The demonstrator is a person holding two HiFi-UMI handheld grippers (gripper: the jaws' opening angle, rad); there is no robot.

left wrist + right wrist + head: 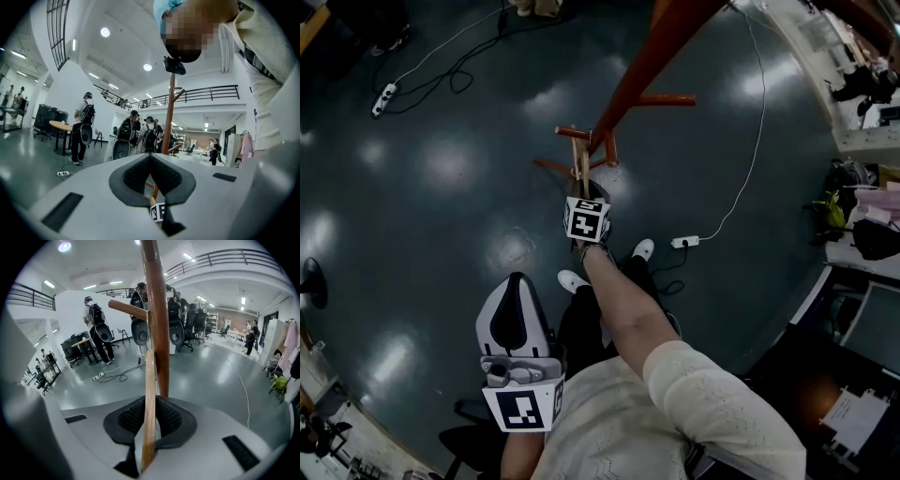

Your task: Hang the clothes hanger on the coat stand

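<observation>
My left gripper (150, 157) sits close by my body, its jaws pressed together with nothing between them (through the gap under the pads I glimpse the marker cube (158, 212) of the other one). My right gripper (151, 401) is held out ahead of it on my forearm (623, 305). Its jaws are clamped on a wooden clothes hanger (148, 441), which I see edge-on, rising straight up out of the pads. Its hook I cannot make out.

Right behind the hanger, just beyond the right jaws, stands the reddish-brown pole of the coat stand (158, 333); whether wood touches pole I cannot tell. A peg (127, 309) branches from the pole toward the left, well above the right jaws.

Below the right gripper are my white shoes (644, 248) on the dark glossy floor (441, 234). To its right lies a white power strip (685, 242) with its cable (759, 141). Far past the stand, people (96, 317) wearing backpacks stand by a table (83, 341).
</observation>
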